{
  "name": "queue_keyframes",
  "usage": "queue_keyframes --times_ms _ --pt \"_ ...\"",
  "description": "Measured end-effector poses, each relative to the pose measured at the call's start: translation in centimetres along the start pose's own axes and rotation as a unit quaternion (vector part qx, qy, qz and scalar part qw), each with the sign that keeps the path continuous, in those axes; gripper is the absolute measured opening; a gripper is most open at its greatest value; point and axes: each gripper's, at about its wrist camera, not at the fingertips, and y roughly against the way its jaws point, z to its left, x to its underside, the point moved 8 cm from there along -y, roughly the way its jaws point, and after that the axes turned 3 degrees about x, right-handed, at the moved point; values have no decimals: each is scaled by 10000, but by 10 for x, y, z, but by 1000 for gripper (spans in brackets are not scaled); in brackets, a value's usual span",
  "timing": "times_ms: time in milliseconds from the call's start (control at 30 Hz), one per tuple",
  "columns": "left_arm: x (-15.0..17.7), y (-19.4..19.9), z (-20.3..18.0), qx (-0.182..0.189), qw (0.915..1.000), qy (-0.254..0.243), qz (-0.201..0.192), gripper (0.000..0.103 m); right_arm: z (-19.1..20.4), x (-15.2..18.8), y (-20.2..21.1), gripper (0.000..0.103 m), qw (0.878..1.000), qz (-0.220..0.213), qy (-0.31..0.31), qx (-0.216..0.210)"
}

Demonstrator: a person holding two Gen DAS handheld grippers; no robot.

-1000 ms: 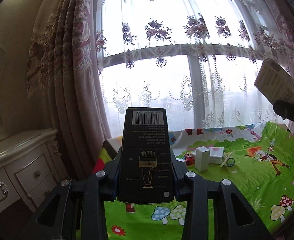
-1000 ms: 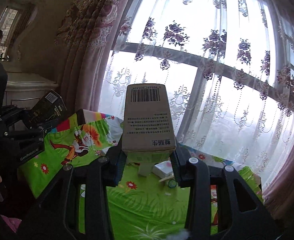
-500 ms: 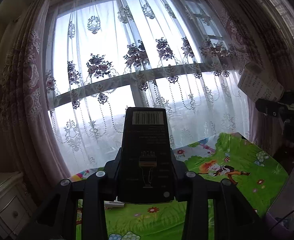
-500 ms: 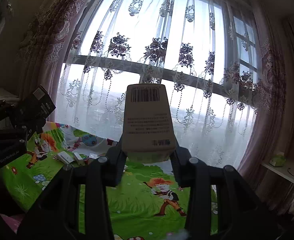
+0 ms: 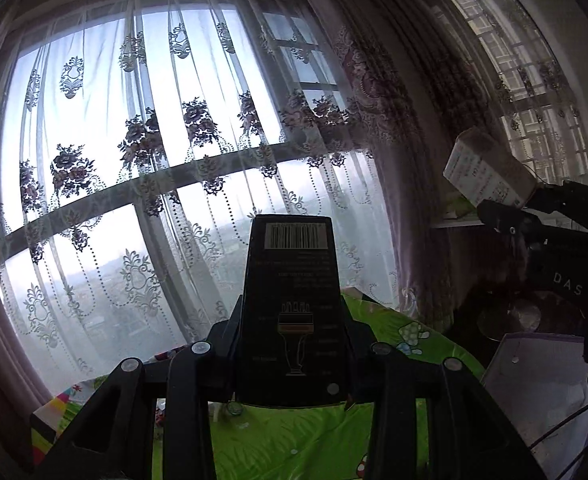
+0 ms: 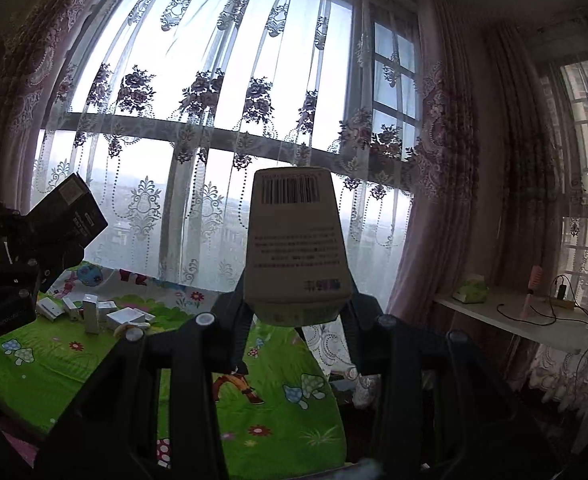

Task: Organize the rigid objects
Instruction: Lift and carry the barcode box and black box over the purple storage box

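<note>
1. Holding two boxes up: left gripper (image 5: 291, 344) jaws squeeze one black box (image 5: 291, 300); right gripper (image 6: 296, 316) jaws squeeze one tan box (image 6: 296, 248).
2. Each box shows one barcode; several small white boxes (image 6: 93, 312) sit on the green bed (image 6: 53, 364).

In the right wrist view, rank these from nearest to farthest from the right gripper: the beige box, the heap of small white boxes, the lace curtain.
1. beige box: clamped in the right gripper, dead centre.
2. heap of small white boxes: lower left, lying on the green cartoon cloth.
3. lace curtain: farthest, hanging behind the cloth's far edge.
</note>
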Motion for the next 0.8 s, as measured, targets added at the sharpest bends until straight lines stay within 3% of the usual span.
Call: queue_keyframes --times_ms 300,500,667,800 --pt "-8 -13 -71 840 9958 -371 52 40 -62 28 13 44 9964 460 68 710" --pt "0 -19 -120 1480 9867 -624 245 40 -91 52 21 44 9911 891 82 982" --pt "21 -27 -170 2189 9694 -858 709 40 -101 80 23 44 9838 1463 306 989" --pt "52 -41 -200 2765 9458 -757 1529 40 -110 120 24 44 9658 2365 403 986"
